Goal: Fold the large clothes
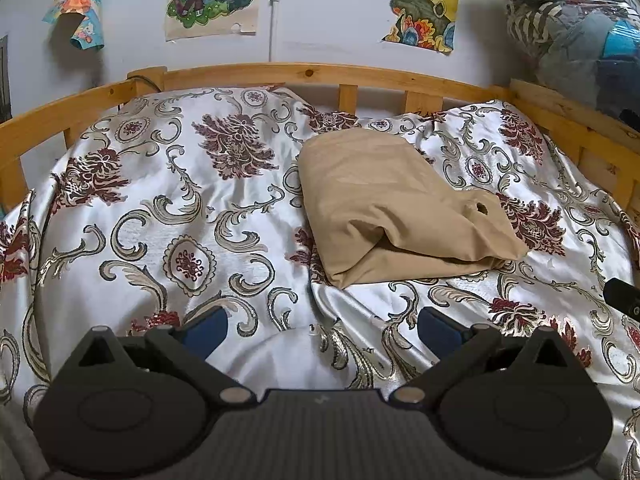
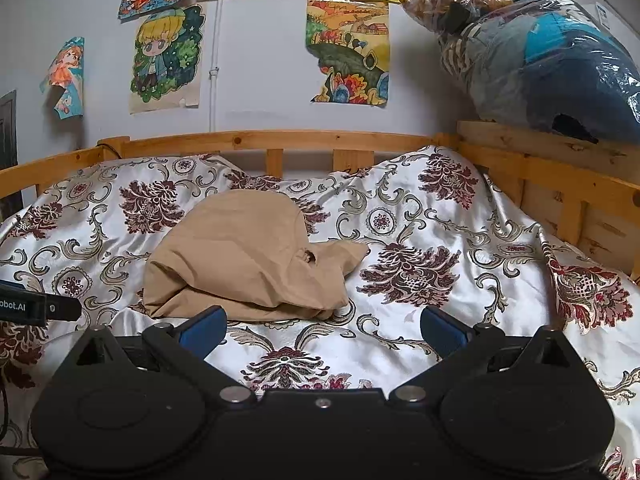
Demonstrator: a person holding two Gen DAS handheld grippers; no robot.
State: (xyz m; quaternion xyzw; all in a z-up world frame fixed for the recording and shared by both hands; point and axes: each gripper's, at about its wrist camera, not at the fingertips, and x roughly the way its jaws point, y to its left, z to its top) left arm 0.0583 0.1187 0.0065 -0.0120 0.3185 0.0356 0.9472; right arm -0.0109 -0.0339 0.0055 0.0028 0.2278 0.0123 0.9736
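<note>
So the tan garment [image 2: 248,260] is lying in a folded bundle on the flowered satin bedspread [image 2: 420,240], roughly mid-bed and well short of the wooden bed rail [image 2: 280,140] along the wall. Both grippers are empty with their blue fingers spread wide. From the right gripper [image 2: 322,326] the bundle sits ahead and off to the left, its near edge just beyond the left finger [image 2: 204,328]. From the left gripper [image 1: 322,326] it's ahead and to the right, noticeably further off. So the right one looks nearer, going by how low the cloth sits in each view. The bundle's long axis seems to run from the rail back toward the person, angled a bit, with a floppy top layer and a small hole showing near its right-hand corner.

Only readable writing is "obot.AI" on the side of the left gripper, poking in left of the garment in the right wrist view. The drawings [image 2: 166,60] taped above the rail have no legible text
</note>
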